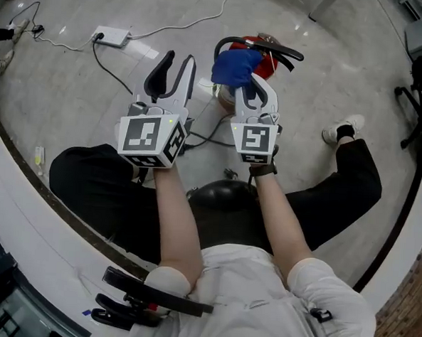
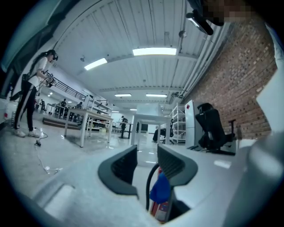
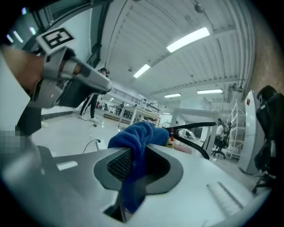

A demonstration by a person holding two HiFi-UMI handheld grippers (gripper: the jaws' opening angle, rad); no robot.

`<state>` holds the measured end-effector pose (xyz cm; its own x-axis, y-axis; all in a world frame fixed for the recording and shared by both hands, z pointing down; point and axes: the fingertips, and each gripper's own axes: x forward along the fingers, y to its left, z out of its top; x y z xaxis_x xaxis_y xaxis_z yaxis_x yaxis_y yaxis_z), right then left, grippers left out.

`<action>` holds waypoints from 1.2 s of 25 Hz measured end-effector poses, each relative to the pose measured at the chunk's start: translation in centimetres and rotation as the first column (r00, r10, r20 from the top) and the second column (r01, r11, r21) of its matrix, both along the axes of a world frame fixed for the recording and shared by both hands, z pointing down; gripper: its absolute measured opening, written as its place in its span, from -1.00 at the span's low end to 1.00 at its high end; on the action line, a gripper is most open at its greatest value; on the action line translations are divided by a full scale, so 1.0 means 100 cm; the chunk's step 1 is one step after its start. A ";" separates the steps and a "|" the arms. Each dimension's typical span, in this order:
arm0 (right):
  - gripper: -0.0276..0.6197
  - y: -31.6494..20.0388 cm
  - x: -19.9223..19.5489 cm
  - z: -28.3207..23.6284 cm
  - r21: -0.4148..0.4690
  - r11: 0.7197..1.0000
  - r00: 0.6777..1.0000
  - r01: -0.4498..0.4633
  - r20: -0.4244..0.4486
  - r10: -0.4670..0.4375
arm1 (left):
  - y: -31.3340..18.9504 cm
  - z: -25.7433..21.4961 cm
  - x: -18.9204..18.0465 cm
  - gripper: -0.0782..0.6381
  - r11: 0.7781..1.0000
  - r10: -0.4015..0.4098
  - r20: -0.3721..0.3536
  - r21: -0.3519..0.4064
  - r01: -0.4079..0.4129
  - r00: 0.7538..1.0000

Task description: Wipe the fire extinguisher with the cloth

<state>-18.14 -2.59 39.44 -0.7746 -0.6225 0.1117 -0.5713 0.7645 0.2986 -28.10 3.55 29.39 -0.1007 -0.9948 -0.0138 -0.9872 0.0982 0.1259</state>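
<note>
Person's right hand-held gripper (image 1: pixel 256 89) pinches the blue cloth (image 1: pixel 235 66) atop the red fire extinguisher (image 1: pixel 251 43) on the floor (image 1: pixel 332 58), left hand-held gripper (image 1: pixel 175 73) narrowly open, empty; a shallow pinch could drop the cloth.

We find open floor (image 1: pixel 331 72) right of the fire extinguisher (image 1: pixel 268 65). A black cable (image 1: pixel 106 69) crosses the floor's left side, and our legs (image 1: pixel 89 185) hem us in.

The cloth (image 1: pixel 235 66) is blue, the fire extinguisher (image 1: pixel 267 65) red.
</note>
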 end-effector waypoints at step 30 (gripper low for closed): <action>-0.73 0.035 0.010 0.124 -0.162 0.971 0.977 0.174 -0.092 -0.190 | 0.025 0.023 0.024 -0.39 0.969 -0.247 0.001 -0.025 0.247 0.969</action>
<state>-17.13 0.88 51.79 -0.8518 -0.4416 0.2820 -0.3896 0.8937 0.2227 -25.67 6.05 31.67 -0.3431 -0.9392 0.0106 -0.9318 0.3418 0.1224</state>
